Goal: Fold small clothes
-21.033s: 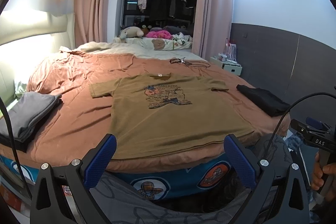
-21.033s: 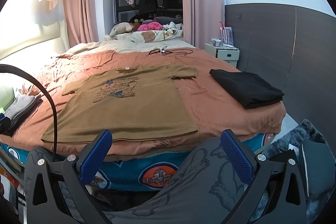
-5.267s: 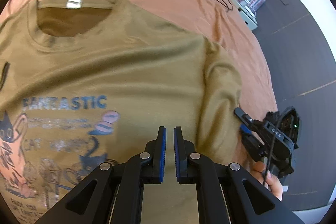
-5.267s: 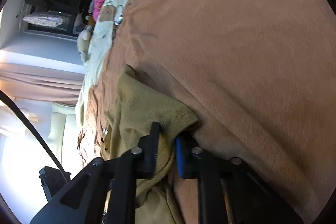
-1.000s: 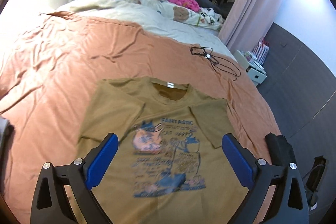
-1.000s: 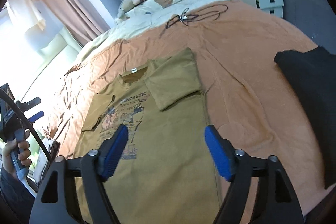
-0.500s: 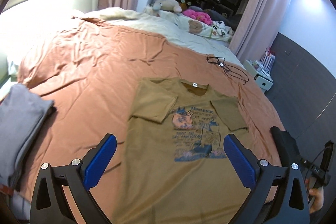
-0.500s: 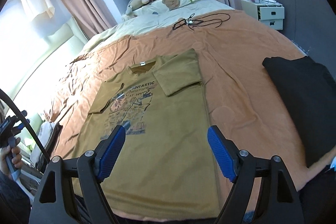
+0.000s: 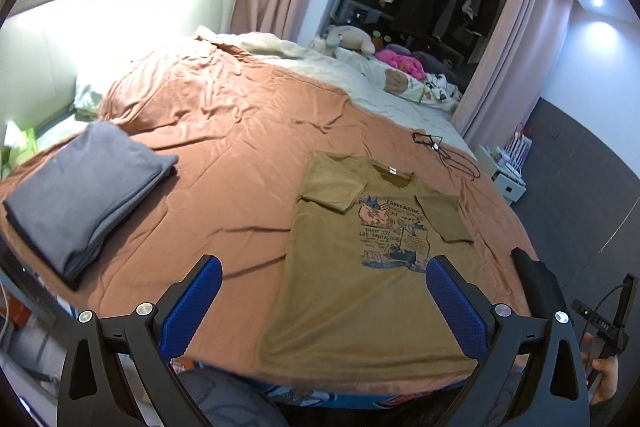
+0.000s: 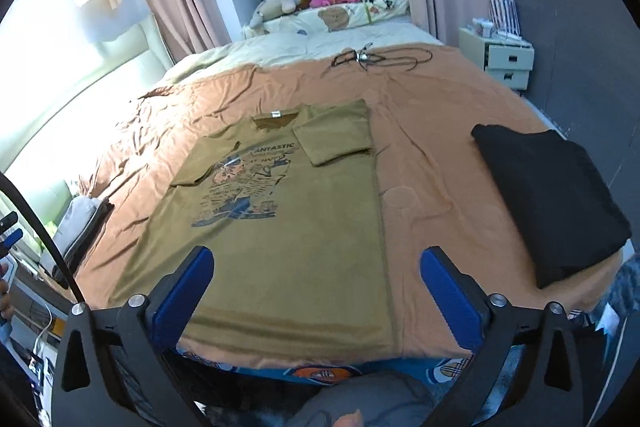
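Both grippers farther back, wide open, empty, above flat olive tee, sleeves folded inward.

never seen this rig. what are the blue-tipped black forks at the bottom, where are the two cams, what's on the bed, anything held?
No robot arm here: a person holds one pair of tongs in each hand, with a fisheye camera on each looking forward along its two fingers. One picture is from the left tongs, the other from the right tongs. The blue pads are the fingertips.

Both tongs are open, hanging over the near edge of the bed, and hold nothing.

On the orange bedspread lies an olive T-shirt with a cartoon print, face up, both sleeves folded in over the chest, the body not yet folded. A folded grey garment pile lies on the left, a folded black garment on the right. A black cable lies further back, with plush toys near the far end.
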Demonstrator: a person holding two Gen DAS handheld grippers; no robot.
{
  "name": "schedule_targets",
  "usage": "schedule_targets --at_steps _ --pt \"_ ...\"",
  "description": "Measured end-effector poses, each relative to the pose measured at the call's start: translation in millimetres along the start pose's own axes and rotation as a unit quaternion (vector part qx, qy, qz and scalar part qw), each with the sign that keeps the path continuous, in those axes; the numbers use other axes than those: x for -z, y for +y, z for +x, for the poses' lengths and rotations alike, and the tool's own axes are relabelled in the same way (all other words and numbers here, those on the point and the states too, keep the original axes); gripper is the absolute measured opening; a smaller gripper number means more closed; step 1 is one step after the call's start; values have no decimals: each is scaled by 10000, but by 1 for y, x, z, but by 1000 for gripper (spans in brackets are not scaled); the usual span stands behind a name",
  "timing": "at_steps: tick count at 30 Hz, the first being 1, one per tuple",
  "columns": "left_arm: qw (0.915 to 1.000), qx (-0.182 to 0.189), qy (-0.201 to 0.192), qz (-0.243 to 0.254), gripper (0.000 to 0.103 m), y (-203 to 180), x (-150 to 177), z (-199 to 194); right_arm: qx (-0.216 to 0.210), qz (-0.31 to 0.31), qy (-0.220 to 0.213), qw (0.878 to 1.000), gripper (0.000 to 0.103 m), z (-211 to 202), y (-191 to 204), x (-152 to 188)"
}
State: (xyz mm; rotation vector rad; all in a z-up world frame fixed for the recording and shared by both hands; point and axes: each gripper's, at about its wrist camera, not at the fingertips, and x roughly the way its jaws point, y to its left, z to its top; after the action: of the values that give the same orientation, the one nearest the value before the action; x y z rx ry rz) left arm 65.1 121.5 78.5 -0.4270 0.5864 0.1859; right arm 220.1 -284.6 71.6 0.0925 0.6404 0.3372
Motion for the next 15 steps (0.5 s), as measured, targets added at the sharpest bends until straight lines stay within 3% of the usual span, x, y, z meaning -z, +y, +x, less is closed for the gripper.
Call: schedule_targets --at_steps 7,15 --pt "9997 71 -218 67 102 5 39 -35 -78 -137 -202 9997 103 -33 5 33" --pt "9995 32 -294 95 102 15 76 -44 -277 -84 -364 9989 103 -51 -3 73"
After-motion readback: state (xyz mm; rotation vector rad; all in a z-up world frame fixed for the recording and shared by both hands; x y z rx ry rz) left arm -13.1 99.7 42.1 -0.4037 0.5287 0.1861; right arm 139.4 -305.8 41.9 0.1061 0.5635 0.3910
